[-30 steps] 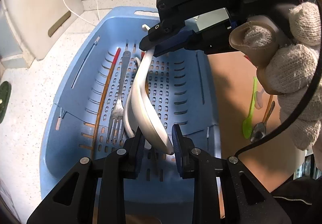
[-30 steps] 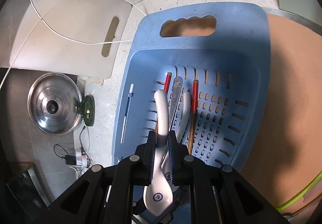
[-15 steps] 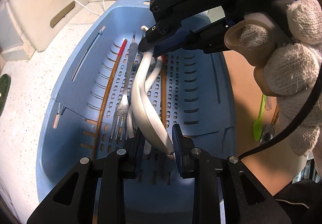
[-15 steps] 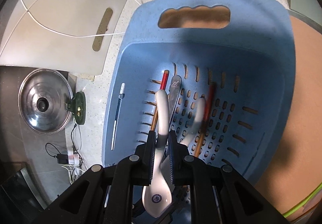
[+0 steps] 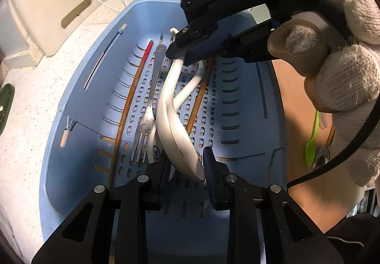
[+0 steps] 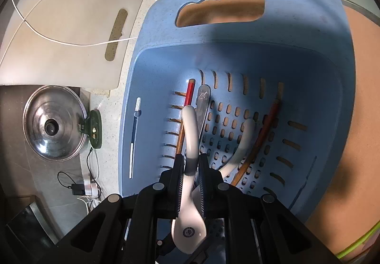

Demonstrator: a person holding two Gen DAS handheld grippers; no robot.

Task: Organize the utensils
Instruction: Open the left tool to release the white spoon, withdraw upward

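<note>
Left wrist: spoon between both tongs.

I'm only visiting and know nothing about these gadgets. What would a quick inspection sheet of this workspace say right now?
Surface: speckled pale counter; brown board beside it.
Job's things: blue basket holds two white spoons, a metal fork and red-tipped chopsticks.
Clutter: green spoon and another utensil lie on the brown board.
Grippers: right gripper is clamped on the lifted spoon's handle; left gripper has that spoon's bowl between its jaws, pad contact unclear. A gloved hand holds the right one.
Cables: white cable crosses the cutting board; a dark charger lead lies lower left.
Surroundings: steel pot lid.
</note>
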